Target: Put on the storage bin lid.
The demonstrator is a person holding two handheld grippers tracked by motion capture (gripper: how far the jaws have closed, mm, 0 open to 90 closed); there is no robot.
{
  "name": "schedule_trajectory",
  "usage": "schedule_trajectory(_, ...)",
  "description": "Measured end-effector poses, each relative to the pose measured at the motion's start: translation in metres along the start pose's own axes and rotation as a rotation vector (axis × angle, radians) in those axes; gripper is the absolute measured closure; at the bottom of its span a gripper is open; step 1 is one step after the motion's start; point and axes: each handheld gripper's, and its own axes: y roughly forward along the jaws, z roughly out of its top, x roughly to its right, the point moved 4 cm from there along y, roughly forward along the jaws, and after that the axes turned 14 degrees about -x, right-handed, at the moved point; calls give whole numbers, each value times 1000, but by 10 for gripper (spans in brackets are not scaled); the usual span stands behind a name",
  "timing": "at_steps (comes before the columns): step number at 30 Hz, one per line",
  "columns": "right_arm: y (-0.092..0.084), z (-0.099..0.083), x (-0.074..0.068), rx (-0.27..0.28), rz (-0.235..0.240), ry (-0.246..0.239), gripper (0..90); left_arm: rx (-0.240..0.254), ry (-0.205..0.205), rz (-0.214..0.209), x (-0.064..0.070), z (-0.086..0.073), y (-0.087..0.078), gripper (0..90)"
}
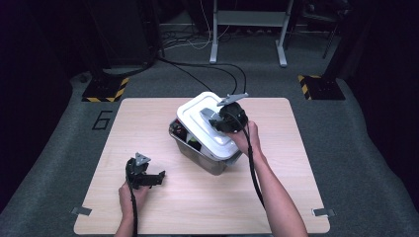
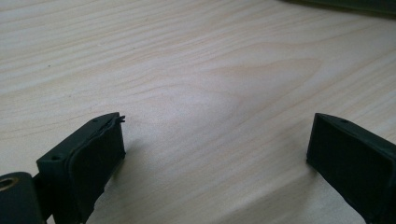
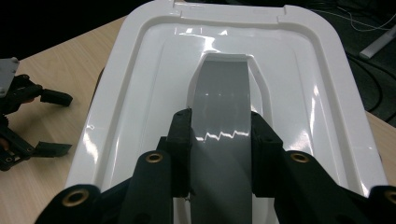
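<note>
A pale wooden tabletop [image 1: 148, 123] sits on grey carpet [image 1: 360, 148] (yellow-black striped bases [image 1: 104, 90] behind); black cables [image 1: 197, 69] trail.

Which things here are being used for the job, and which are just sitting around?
In the job:
- white lid, sitting askew on the box
- grey handle on the lid, gripped by the right gripper
- clear box with things inside

Just around:
- left gripper, open, resting on the table
- cables on the floor
- metal frame legs behind the table
</note>
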Motion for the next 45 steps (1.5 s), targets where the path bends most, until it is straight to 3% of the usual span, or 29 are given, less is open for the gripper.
schedule_trajectory(5,12,5,-9,-18,9,-30,668,-4,3,-4,0,0,0,40)
schedule_trajectory(13,19,2,-13,-5,4,-15,668,2,-9,-6,1,0,0,41)
schedule_trajectory(19,20,-2,-16,35,15,1,669,2,-9,-5,1,0,0,41)
schedule_trajectory(24,19,1,-20,58,11,-42,669,2,-9,-6,1,0,0,42)
schedule_trajectory(26,19,2,-18,62,17,-57,669,2,-9,-5,1,0,0,42)
schedule_trajectory(28,21,2,-20,64,52,-55,669,3,-9,-5,1,0,0,42)
schedule_trajectory(31,22,3,-27,64,48,-81,669,2,-9,-5,1,0,0,42)
schedule_trajectory(32,22,3,-26,62,44,-94,669,2,-10,-6,1,0,0,42)
schedule_trajectory(45,22,-10,-17,34,53,-63,667,1,0,2,0,0,0,43)
